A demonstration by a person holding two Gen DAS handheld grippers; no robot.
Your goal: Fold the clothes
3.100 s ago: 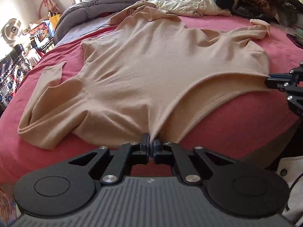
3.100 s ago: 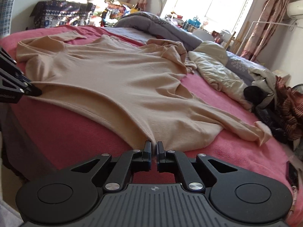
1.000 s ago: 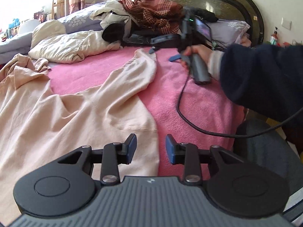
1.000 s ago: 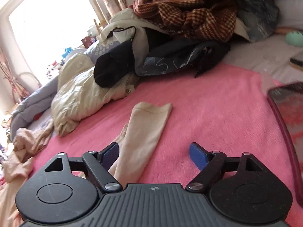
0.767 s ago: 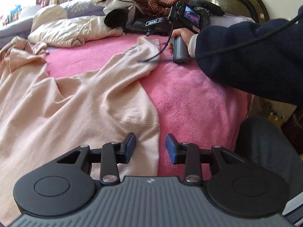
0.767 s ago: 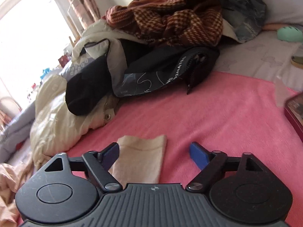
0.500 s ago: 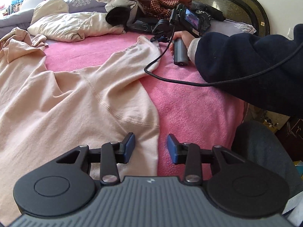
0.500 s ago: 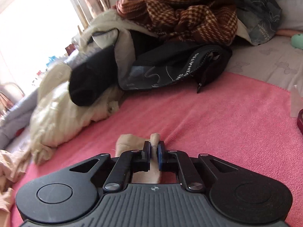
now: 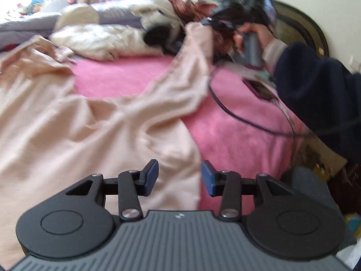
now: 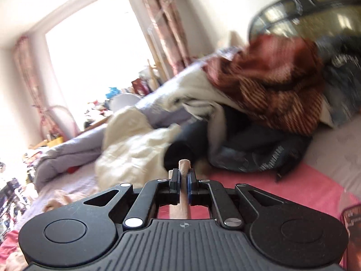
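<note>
While right gripper point(image 10: 183, 181) clamps sleeve cuff point(image 10: 184, 164) aloft | left gripper point(image 9: 179, 178) opening, empty, over shirt point(image 9: 67, 131) side edge | sleeve runs bed-headward

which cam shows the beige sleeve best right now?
Left wrist: the sleeve runs lifted off the pink bed from shirt body up to the right tool. Right wrist shows only the cuff pinched in the shut tool.
</note>
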